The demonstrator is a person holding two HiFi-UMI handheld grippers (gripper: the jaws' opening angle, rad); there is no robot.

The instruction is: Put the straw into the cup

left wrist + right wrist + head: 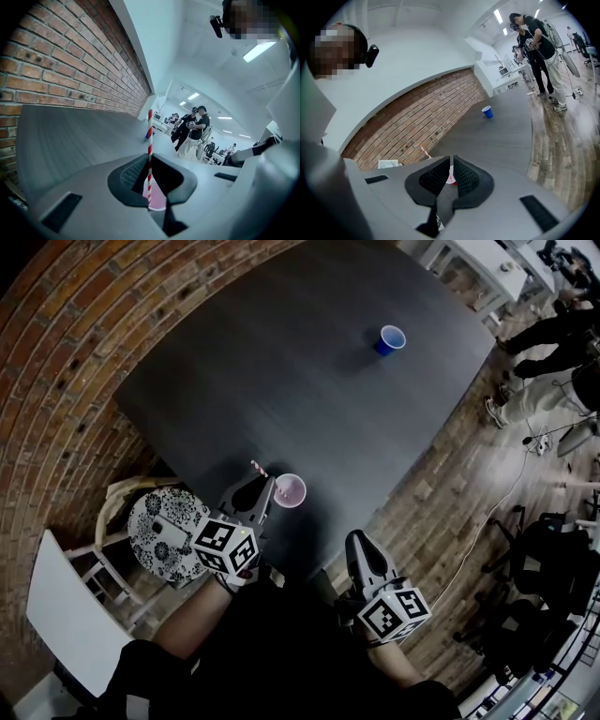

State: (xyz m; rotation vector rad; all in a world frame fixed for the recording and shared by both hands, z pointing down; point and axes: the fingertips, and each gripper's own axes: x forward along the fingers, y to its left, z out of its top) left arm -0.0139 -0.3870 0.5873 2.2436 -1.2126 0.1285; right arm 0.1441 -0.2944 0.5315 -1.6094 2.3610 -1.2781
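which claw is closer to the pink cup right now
Left. The left claw, holding the straw, is right beside the pink cup, its jaws nearly at the rim. The right claw sits farther back, near the table edge, clear of the cup.

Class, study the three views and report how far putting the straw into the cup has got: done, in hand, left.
Done: the left gripper has the striped straw clamped upright. In hand: its lower end hangs at the pink cup; whether the tip is inside is unclear. Left: lower it in and release. The right gripper is empty, jaws nearly together.
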